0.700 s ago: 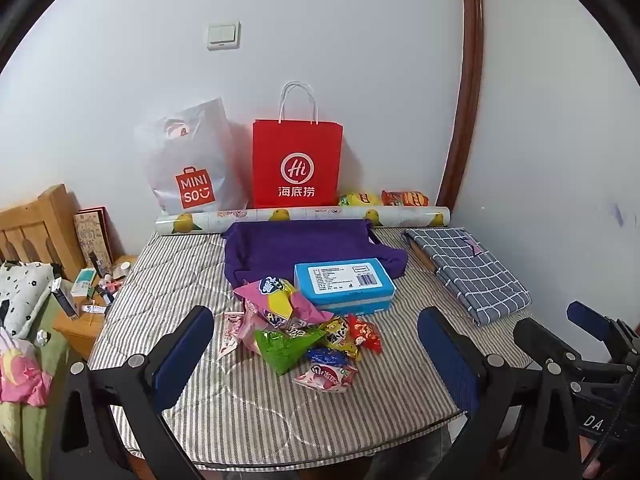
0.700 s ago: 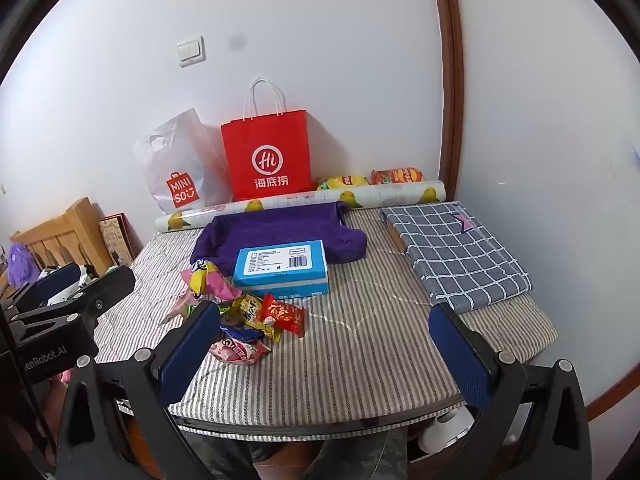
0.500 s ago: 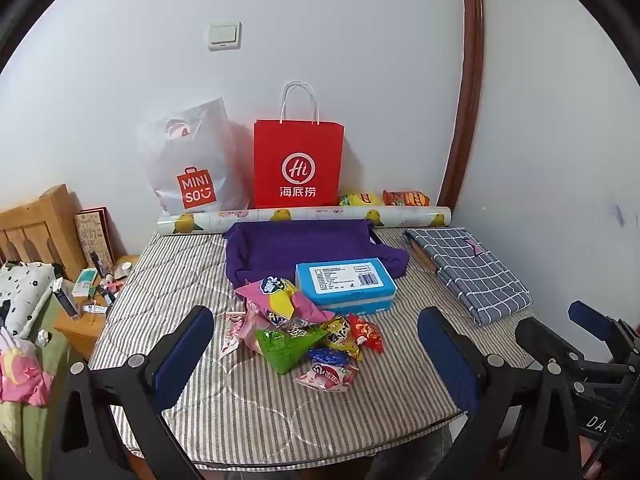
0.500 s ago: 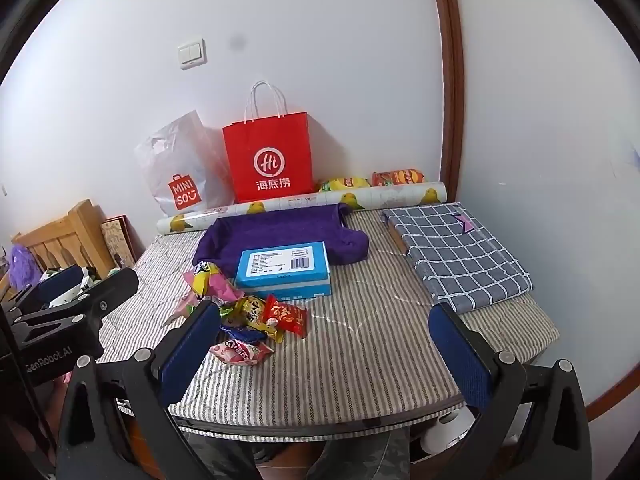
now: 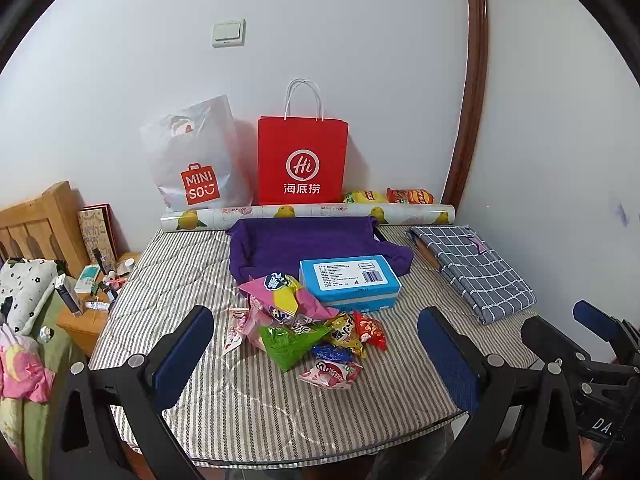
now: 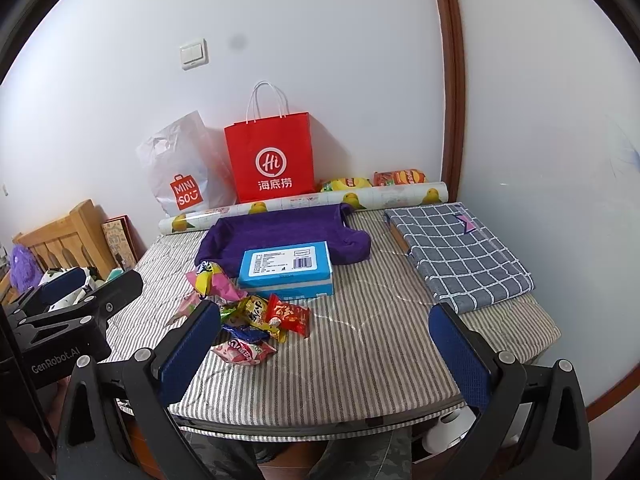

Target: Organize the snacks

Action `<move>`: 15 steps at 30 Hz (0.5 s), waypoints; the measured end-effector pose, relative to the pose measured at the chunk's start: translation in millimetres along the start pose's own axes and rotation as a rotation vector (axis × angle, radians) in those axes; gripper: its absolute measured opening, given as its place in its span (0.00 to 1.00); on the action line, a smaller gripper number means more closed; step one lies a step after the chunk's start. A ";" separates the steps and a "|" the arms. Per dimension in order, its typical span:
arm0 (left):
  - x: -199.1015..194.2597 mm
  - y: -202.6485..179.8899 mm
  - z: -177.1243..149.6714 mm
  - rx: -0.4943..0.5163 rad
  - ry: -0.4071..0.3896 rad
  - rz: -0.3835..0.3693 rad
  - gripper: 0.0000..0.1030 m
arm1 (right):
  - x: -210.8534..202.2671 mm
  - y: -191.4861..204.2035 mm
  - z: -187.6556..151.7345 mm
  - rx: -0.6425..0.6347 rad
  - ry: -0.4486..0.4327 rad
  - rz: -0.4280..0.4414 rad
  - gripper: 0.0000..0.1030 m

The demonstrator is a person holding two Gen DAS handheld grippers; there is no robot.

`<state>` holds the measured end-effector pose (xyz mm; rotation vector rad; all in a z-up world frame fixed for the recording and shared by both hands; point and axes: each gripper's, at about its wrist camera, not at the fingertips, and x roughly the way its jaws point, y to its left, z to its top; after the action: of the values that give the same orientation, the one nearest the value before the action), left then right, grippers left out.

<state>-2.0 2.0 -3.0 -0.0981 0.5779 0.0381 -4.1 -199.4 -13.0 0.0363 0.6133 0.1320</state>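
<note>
A pile of small snack packets (image 5: 308,328) lies on the striped table, in front of a blue box (image 5: 349,282); it also shows in the right wrist view (image 6: 256,320) beside the blue box (image 6: 287,267). A purple fabric bin (image 5: 304,240) stands behind the box. My left gripper (image 5: 316,344) is open and empty, held above the table's near edge. My right gripper (image 6: 326,340) is open and empty, to the right of the pile. The right gripper shows at the right edge of the left wrist view (image 5: 592,344), and the left gripper at the left of the right wrist view (image 6: 76,300).
A red paper bag (image 5: 302,160) and a white Miniso bag (image 5: 196,160) lean on the back wall. A printed roll (image 5: 308,214) lies along the back, with two chip bags (image 5: 388,197) behind it. A folded checked cloth (image 5: 476,272) lies at right. A cluttered nightstand (image 5: 96,292) stands left.
Both grippers have shifted very slightly; the scene sits marginally lower and to the right in both views. Nothing on the table has moved.
</note>
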 end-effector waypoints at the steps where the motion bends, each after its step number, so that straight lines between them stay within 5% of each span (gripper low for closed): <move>1: 0.1 0.3 0.0 0.000 -0.001 0.000 1.00 | 0.0 -0.2 -0.2 0.000 0.000 -0.001 0.99; 15: 1.6 -1.5 2.0 -0.007 -0.011 -0.013 1.00 | -0.8 -0.2 -0.4 0.008 -0.004 0.000 0.99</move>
<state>0.6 0.8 -2.1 -0.1085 0.5665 0.0284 -4.9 -199.6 -12.9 0.0446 0.6103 0.1292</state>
